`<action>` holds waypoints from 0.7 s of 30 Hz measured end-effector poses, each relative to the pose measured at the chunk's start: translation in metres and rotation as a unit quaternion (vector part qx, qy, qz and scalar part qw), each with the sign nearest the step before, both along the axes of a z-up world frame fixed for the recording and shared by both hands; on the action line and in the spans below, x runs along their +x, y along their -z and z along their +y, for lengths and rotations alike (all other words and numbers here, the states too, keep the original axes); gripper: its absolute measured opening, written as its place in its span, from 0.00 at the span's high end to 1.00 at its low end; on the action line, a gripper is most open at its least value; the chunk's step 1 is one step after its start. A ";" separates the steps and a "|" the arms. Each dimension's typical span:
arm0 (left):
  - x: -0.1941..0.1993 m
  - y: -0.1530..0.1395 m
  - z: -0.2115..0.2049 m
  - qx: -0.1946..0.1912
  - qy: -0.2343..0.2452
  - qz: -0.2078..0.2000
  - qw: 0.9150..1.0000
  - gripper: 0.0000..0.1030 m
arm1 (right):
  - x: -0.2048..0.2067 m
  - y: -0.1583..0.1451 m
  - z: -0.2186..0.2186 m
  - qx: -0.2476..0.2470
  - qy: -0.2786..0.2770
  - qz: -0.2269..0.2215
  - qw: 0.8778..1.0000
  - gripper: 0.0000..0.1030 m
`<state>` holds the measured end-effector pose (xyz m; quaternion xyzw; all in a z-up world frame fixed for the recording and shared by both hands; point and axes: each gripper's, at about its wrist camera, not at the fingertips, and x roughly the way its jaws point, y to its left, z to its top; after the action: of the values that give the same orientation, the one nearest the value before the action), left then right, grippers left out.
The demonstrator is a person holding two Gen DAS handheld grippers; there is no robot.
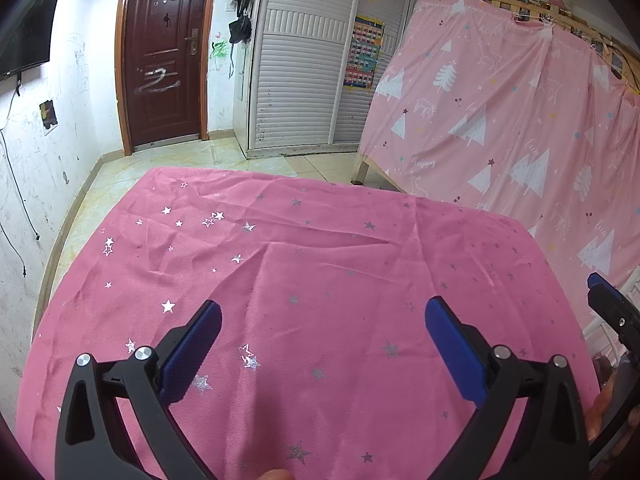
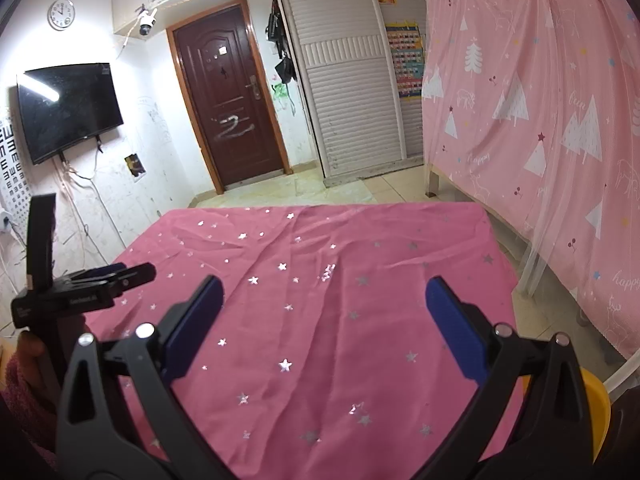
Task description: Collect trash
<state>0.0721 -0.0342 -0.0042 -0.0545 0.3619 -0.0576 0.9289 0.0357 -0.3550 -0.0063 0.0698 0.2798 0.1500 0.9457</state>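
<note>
Both grippers hang above a pink cloth (image 1: pixel 320 264) that covers a table, and both stand spread wide with nothing between the blue pads. The left gripper (image 1: pixel 323 320) fills the bottom of the left wrist view; the right gripper (image 2: pixel 324 300) does the same in the right wrist view. No trash shows anywhere on the cloth in either view, so the thing to be collected is out of sight, and I cannot tell where it lies. A yellow bin (image 2: pixel 596 404) peeks in at the lower right of the right wrist view, just off the table edge; it may be where trash goes, though that is only a guess.

The main risk, as I judge it, is the cloth itself. It is loose and creased, and a pad dragged across it could bunch it or pull it toward an edge. The silver stars could also be mistaken for scraps of foil.

The two grippers are near each other: the left one shows at the lower left of the right wrist view, so a quick sideways sweep could knock them together.

The cloth's far edge crosses mid-frame, with open floor (image 1: pixel 180 160) beyond it. A pink curtain (image 2: pixel 540 120) hangs close along the right side and leaves little room there. To the left the floor is open up to the wall.
</note>
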 end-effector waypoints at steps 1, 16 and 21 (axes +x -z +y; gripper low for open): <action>0.000 0.000 0.000 0.000 0.000 0.000 1.000 0.08 | 0.000 0.000 0.000 0.000 0.000 0.000 1.000 0.06; -0.001 0.002 0.001 0.002 0.000 0.001 1.000 0.08 | 0.000 0.000 0.001 -0.001 -0.001 -0.001 1.000 0.06; -0.001 0.002 0.001 0.004 0.000 0.002 1.000 0.08 | 0.000 0.000 0.001 -0.001 0.000 -0.001 1.000 0.06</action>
<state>0.0712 -0.0330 -0.0060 -0.0512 0.3638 -0.0563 0.9284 0.0353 -0.3543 -0.0065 0.0685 0.2791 0.1500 0.9460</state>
